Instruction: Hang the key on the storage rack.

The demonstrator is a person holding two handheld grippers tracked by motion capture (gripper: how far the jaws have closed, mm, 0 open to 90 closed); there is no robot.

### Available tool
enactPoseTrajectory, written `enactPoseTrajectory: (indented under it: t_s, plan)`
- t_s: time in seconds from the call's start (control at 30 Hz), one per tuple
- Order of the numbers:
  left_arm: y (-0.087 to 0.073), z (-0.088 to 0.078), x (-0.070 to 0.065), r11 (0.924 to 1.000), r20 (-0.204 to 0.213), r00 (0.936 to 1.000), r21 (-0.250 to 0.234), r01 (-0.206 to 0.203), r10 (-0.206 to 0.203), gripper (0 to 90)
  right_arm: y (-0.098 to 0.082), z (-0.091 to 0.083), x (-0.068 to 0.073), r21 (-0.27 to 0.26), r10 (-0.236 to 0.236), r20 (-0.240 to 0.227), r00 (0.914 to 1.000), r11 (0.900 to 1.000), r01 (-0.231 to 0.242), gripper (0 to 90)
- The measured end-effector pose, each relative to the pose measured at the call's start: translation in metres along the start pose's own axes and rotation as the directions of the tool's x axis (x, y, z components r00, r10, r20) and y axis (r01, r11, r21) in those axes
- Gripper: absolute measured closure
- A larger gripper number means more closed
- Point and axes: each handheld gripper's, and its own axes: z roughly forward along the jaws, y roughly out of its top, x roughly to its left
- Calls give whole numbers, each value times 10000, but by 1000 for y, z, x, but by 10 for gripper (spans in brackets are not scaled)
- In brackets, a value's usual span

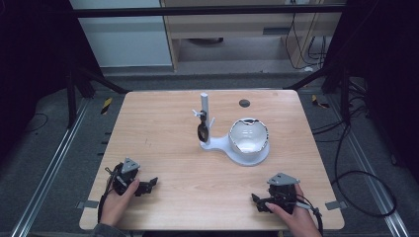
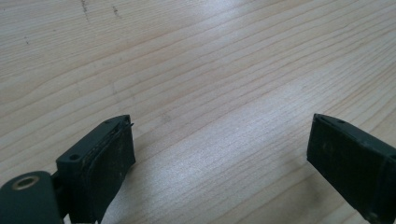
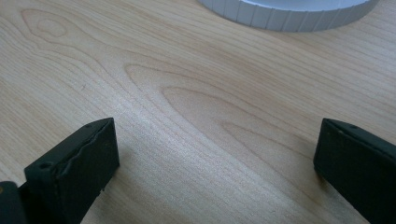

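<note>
Currently, high view: both hands rest at the lower edge of the wooden table. Left gripper sits lower left of the frame, right gripper lower right, both well apart from the work. At frame centre a white stand carries an upright post with a dark spoon-like item hanging on it; exact kind too small to tell. Just right of the post, a white bowl sits on the stand's round base. Judgement: start position, approach not yet begun; the next move calls for a reach forward toward the stand, one gripper to the hanging item or the bowl.

Left gripper view: left gripper released, jaws spread wide, bare wood grain between them, nothing held or touched.

Right gripper view: right gripper likewise spread wide and empty. Ribbed white rim of the stand crosses the top right of the frame, ahead of the jaws.
</note>
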Motion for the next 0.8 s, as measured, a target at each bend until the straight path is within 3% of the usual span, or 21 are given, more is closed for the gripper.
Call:
enactPoseTrajectory:
  t_s: [0.1, 0.8]
  plan:
    - [-1, 3, 2, 9998, -157, 9997, 128, -161, 163, 68, 0, 0, 0, -3, -26, 0, 10000, 10000, 26, 4]
    - [-1, 6, 5, 9998, -94, 9997, 64, -211, 212, 17, 0, 0, 0, -17, -24, -4, 10000, 10000, 24, 4]
